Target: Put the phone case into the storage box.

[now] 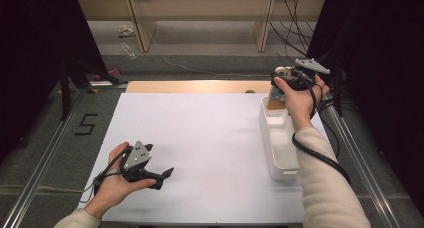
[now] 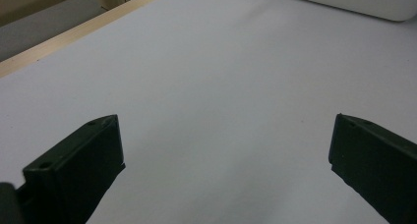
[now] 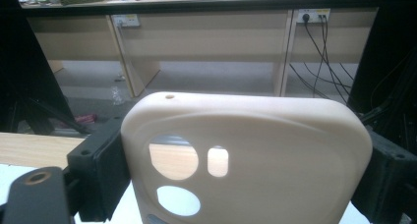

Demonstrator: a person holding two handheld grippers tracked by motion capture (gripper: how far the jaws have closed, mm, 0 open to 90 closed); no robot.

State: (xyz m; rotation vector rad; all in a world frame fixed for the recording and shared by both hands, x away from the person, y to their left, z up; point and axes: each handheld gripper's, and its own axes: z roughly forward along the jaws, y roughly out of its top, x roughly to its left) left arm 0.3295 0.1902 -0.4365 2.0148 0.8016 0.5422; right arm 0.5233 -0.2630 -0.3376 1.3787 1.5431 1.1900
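Pinched across its width by the right gripper (image 3: 246, 184) above the white bin (image 1: 280, 153): a cream phone case (image 3: 246, 150), probably light, bendy, best gripped by both side edges; left gripper (image 2: 226, 150) spread, empty.

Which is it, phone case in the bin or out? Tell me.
Out. The phone case sits clamped between the right hand-held gripper's jaws, held in the air above the far end of the white bin.

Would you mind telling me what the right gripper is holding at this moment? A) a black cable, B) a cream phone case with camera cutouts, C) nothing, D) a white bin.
B: in the right gripper view, the right gripper's black jaws press on both sides of the cream phone case, whose camera cutouts are see-through.
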